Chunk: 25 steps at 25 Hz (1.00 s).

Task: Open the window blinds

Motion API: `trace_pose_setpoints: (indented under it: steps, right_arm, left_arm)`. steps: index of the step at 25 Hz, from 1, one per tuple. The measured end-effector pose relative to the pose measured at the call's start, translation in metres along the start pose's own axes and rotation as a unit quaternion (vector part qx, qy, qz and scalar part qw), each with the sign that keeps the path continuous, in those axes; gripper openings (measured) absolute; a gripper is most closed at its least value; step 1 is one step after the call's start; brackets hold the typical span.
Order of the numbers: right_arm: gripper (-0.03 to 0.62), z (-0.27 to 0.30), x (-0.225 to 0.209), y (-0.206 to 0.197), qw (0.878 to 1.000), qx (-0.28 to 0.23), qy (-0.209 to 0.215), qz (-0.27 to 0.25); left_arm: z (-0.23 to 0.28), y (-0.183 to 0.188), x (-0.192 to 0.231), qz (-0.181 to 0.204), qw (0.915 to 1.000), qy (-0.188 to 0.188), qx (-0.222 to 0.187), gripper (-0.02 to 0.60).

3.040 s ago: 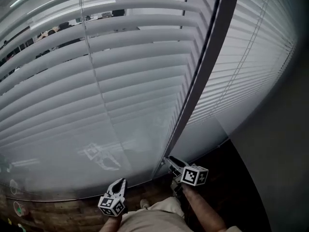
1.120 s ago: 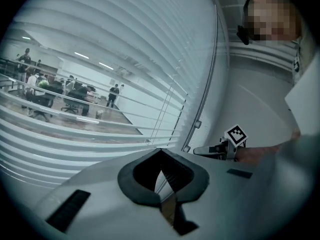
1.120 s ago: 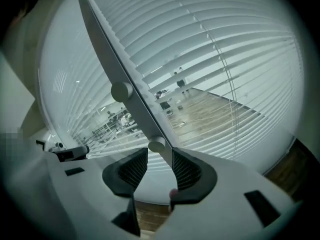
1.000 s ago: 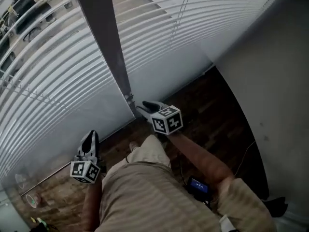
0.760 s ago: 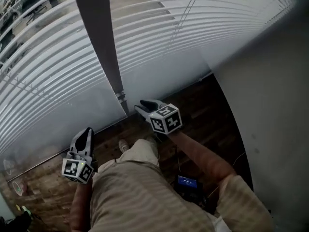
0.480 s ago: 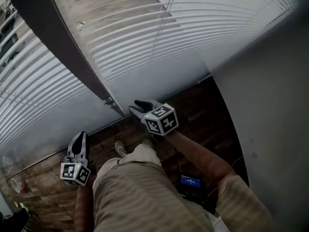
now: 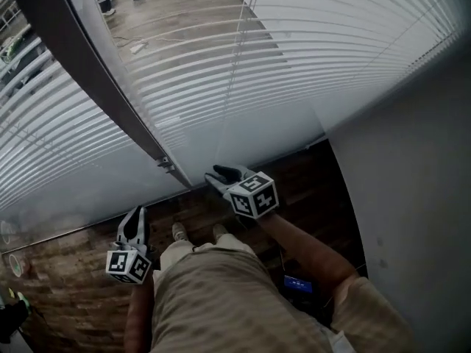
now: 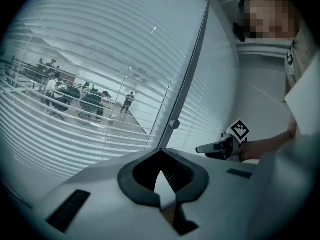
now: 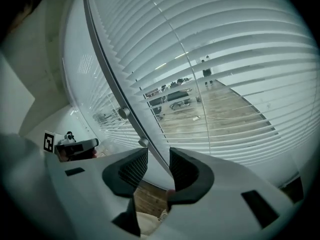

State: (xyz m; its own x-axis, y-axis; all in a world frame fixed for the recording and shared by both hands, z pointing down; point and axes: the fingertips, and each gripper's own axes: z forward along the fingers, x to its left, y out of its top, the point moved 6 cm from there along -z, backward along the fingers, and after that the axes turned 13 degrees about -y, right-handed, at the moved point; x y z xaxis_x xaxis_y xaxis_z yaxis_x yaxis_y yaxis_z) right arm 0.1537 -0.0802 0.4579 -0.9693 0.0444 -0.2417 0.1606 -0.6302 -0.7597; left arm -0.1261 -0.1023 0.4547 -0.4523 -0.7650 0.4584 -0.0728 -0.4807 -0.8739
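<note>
White slatted blinds [image 7: 331, 43] hang over a glass wall, split by a dark frame post [image 7: 96, 72]. A thin cord [image 7: 237, 72] runs down the right blind. The slats are tilted enough that an office floor shows through. My right gripper [image 7: 218, 172] is open and empty, low at the foot of the right blind just right of the post. In the right gripper view its jaws [image 9: 156, 166] stand apart, with the post [image 9: 112, 79] seen beyond them. My left gripper [image 7: 136, 213] hangs lower left, shut on nothing. Its pads [image 8: 176, 176] meet at the tips.
A plain grey wall [image 7: 412, 197] closes the right side. The wooden floor [image 7: 66, 300] runs under the glass, with a small device with a blue screen [image 7: 298, 284] by the person's feet. Small round objects [image 7: 15, 265] lie at the far left.
The head view has swung from the left blind to the right one. Both grippers have risen a little, and the right one now sits right of the post's foot.
</note>
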Motion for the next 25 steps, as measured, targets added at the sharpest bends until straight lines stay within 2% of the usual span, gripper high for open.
trace_pose_setpoints:
  steps: [6,9,13,17,20,22,25]
  right_arm:
    - [0.14,0.044,0.044,-0.017,0.996,-0.009,0.058,0.063]
    - [0.14,0.081,0.056,-0.023,0.991,-0.014,0.064,0.121]
    - [0.14,0.115,0.057,-0.029,0.977,-0.029,0.065,0.204]
    - [0.135,0.132,0.06,-0.041,0.971,-0.042,0.055,0.231]
    - [0.135,0.142,0.055,-0.056,0.965,-0.034,0.054,0.254]
    - [0.133,0.147,0.054,-0.059,0.968,-0.034,0.043,0.246]
    - [0.13,0.144,0.059,-0.056,0.975,-0.035,0.0,0.219]
  left_arm:
    - [-0.023,-0.011,0.018,-0.013,0.9988,0.045,-0.012,0.012]
    - [-0.033,-0.016,0.027,-0.019,0.998,0.059,-0.012,0.012]
    - [-0.037,-0.026,0.031,-0.024,0.9978,0.061,-0.002,0.012]
    - [-0.036,-0.04,0.042,-0.026,0.9979,0.06,0.004,0.012]
    - [-0.031,-0.053,0.049,-0.028,0.998,0.056,0.008,0.012]
    - [-0.027,-0.061,0.053,-0.028,0.9982,0.052,0.013,0.012]
    - [-0.021,-0.065,0.053,-0.03,0.9983,0.045,0.023,0.012]
